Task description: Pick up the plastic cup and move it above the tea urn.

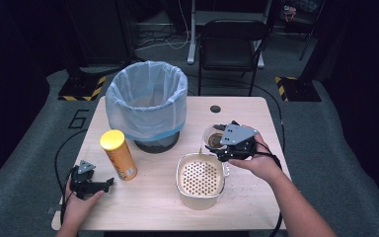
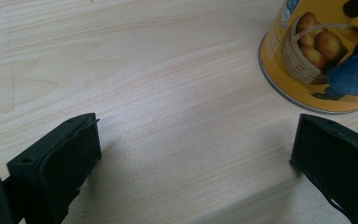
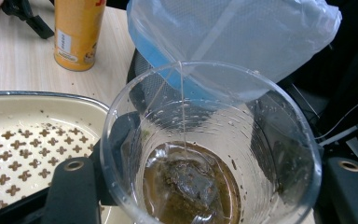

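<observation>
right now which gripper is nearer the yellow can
Left. The left gripper lies open on the table just beside the can, apart from it. The right gripper is across the table, shut on the cup by the strainer.

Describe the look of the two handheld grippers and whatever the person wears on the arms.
Both the left gripper and the right gripper are black, each topped by a grey three-cornered plate with small holes. Their jaws are blocky black pads with a small hole near the tip, seen in the gripper views. A black cable trails from each. The forearms are bare, with no sleeves in sight.
</observation>
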A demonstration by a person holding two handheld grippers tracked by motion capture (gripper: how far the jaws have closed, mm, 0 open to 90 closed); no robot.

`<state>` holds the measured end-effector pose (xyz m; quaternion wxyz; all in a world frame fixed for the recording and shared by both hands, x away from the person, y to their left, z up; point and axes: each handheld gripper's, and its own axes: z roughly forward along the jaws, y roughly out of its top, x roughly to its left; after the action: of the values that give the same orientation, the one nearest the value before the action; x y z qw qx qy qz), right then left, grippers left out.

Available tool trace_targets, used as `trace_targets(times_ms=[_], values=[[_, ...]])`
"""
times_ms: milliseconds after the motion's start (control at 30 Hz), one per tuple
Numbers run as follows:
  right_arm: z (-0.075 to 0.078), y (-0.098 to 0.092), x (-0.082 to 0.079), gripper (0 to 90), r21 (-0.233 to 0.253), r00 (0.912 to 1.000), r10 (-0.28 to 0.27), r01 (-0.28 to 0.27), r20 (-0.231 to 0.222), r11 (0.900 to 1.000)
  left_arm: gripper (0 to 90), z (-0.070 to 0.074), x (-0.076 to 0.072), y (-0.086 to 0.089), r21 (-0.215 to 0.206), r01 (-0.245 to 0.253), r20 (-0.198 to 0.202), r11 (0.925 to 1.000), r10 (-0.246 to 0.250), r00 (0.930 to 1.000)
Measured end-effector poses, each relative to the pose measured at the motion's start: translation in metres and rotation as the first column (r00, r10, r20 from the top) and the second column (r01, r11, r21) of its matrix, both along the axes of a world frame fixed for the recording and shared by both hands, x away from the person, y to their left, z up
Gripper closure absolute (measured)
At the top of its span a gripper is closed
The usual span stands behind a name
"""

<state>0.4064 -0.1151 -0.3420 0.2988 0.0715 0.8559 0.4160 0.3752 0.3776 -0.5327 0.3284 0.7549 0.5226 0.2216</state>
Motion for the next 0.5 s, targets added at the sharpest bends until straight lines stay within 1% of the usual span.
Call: trace_targets(times_ms=[200, 333, 367, 500], values=[[-0.0007, 0.0035, -0.0022, 33.5, 0.000, 0.9998, 0.017, -0.017, 0.014, 1.000, 1.1, 0.0000, 0.0000, 0.0000, 0.000, 0.000, 0.000, 1.0000, 0.000, 1.0000], [-0.0011, 0.0061, -0.0020, 33.5, 0.004, 0.9987, 0.032, -0.032, 0.040, 0.999, 1.1, 0.0000, 0.0000, 0.0000, 0.000, 0.000, 0.000, 1.0000, 0.000, 1.0000], [-0.0013, 0.0068, -0.0021, 33.5, 0.005, 0.9985, 0.037, -0.037, 0.040, 0.999, 1.1, 0.0000, 0.0000, 0.0000, 0.000, 0.000, 0.000, 1.0000, 0.000, 1.0000], [-0.0023, 0.0098, -0.0018, 33.5, 0.011, 0.9956, 0.063, -0.064, 0.070, 0.998, 1.1, 0.0000, 0.0000, 0.0000, 0.000, 0.000, 0.000, 1.0000, 0.000, 1.0000]])
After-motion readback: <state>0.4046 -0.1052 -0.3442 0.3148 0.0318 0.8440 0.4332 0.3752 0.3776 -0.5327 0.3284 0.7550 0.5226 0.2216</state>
